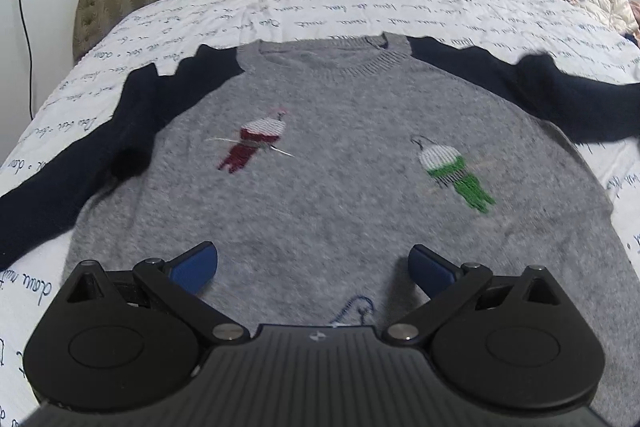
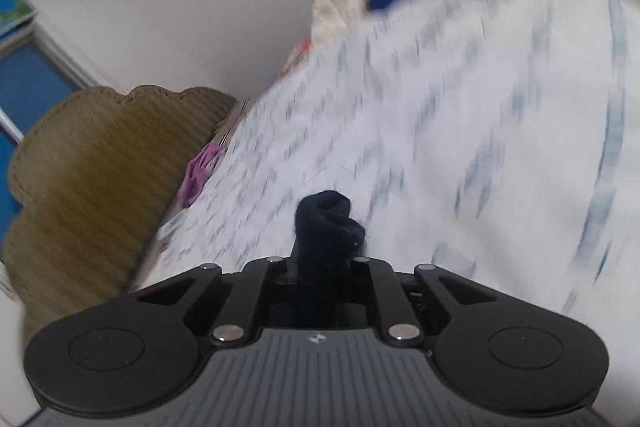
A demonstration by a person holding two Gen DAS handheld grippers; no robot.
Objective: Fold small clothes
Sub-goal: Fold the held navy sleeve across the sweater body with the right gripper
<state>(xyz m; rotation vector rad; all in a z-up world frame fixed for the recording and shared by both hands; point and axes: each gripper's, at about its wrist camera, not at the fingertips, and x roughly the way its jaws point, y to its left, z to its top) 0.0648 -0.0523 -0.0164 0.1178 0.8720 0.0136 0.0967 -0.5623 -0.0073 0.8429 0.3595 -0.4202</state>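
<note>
Sweater (image 1: 340, 155) sleeve (image 2: 326, 223) pinched in right tongs (image 2: 318, 261)

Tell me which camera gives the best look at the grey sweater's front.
The left wrist view. The grey sweater lies spread flat on the bedsheet, collar, both navy sleeves and two knitted figures visible beyond the open left gripper. The right wrist view is blurred, showing only a bunch of navy sleeve fabric clamped in the right gripper.

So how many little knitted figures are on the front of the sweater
2. A red figure sits on the left of the gray sweater, a green figure on the right. Blue stitching near the hem, partly hidden behind the left gripper, may be another.
</note>
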